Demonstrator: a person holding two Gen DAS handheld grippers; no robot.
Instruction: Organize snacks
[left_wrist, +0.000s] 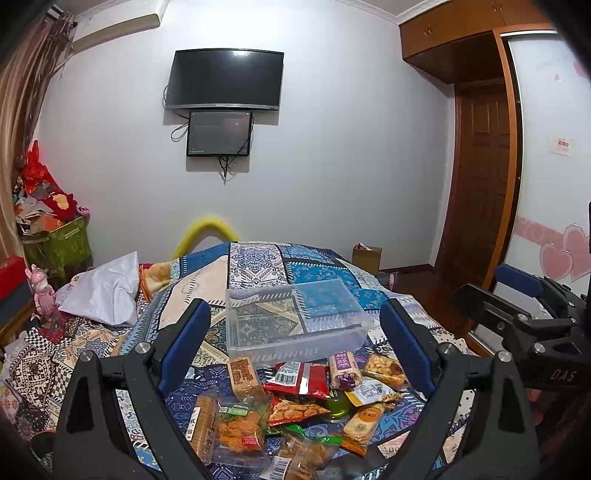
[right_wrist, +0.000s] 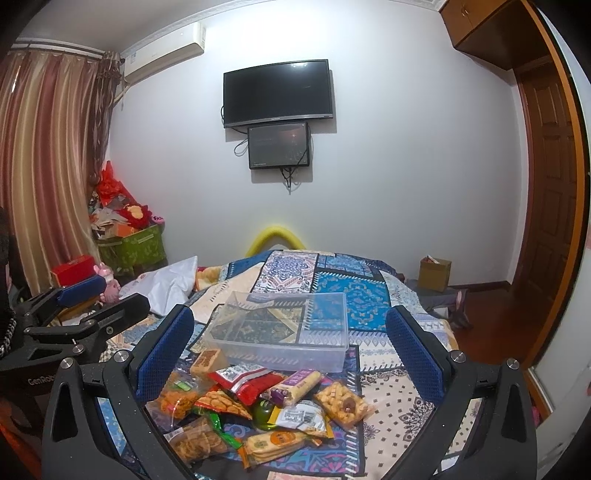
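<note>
Snacks lie heaped on the quilt at lower centre of both views, touching the near wall of the clear bin, which holds nothing. Judged: sorting not begun; every packet is left to move. Left gripper and right gripper hang above the heap, jaws spread, holding nothing. Only the right view shows the curtain at upper left.

A clear plastic bin is sitting upright and empty on the patchwork bedspread. Just in front of it, a loose pile of wrapped snacks is lying jumbled and overlapping: a red packet, a purple-labelled bar, orange crackers, and a green item half buried.
</note>
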